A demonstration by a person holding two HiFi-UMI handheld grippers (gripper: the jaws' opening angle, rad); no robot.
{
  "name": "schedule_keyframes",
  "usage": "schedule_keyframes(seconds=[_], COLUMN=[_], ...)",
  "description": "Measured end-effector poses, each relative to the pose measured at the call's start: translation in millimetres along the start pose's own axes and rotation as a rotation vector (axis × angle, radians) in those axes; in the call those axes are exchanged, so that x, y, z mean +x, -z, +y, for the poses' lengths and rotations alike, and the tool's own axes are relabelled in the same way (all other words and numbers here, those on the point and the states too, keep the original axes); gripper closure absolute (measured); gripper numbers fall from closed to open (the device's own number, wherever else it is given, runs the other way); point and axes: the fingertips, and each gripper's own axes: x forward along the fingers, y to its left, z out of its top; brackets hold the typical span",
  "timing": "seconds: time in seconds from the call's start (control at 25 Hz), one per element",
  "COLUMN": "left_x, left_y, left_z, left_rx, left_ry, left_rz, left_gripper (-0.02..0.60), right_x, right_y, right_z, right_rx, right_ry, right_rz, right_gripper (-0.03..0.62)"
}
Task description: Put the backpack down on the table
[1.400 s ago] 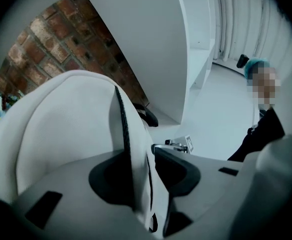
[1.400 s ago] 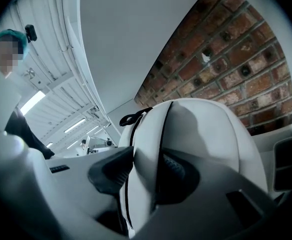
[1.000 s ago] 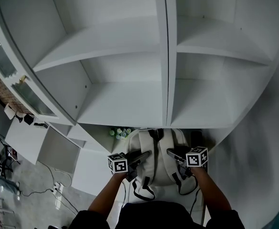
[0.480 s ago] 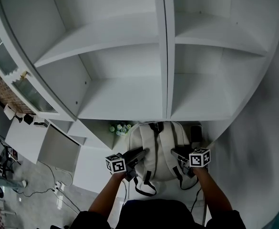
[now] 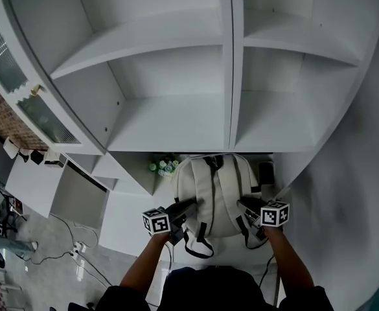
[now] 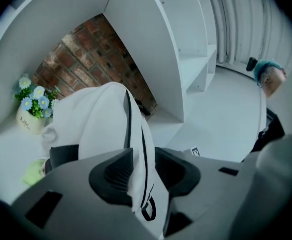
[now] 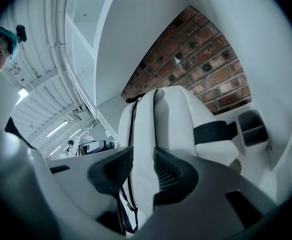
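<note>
Now holding white backpack [image 5: 213, 193] upright under shelf unit [image 5: 231, 76], over white bench [image 5: 121, 222]; contact w/ bench unclear. L gripper [image 6: 143, 158] fingers [image 6: 117, 173] pinched on black-edged strap fabric, pack's left side. R gripper [image 7: 143, 161] fingers [image 7: 171, 173] pinched on white strap fabric, right side. Flower pot [image 5: 165, 166] just beside pack at left, grey holder [image 5: 265, 172] at right, brick wall [image 7: 195, 64] behind.

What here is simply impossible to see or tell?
- Whether the backpack touches the table underneath: hidden by the pack itself in head view, by the left gripper and right gripper in their views.
- Print on the flower pot: too small, left gripper view.
- Inside of the grey holder: hidden by its walls, right gripper view.
</note>
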Motion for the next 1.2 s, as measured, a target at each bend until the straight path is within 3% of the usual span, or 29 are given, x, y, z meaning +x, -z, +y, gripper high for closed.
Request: schedule_keyframes(seconds=[0.4,0.84,1.2], left_x=[-26.2,-85.7,-131.4], left_y=[37.0,70.6,113.5], left_z=[-26.8,-96.5,-177.3], left_rx=[-0.001,-0.017,0.083], left_ry=[0.048,0.104,0.18], left_rz=[0.028,0.001,0.025], left_gripper=[0.451,0.451,0.451], right_x=[-26.5,-53.1,-89.2], right_y=[26.9,89.7,129.9], right_z=[31.9,147.4,234.3], right_rx=[-0.057,-0.118,-0.179], right_ry=[0.0,-0.118,-0.16], right_rz=[-0.027,-0.027,-0.057], right_gripper=[0.454,0.454,0.454])
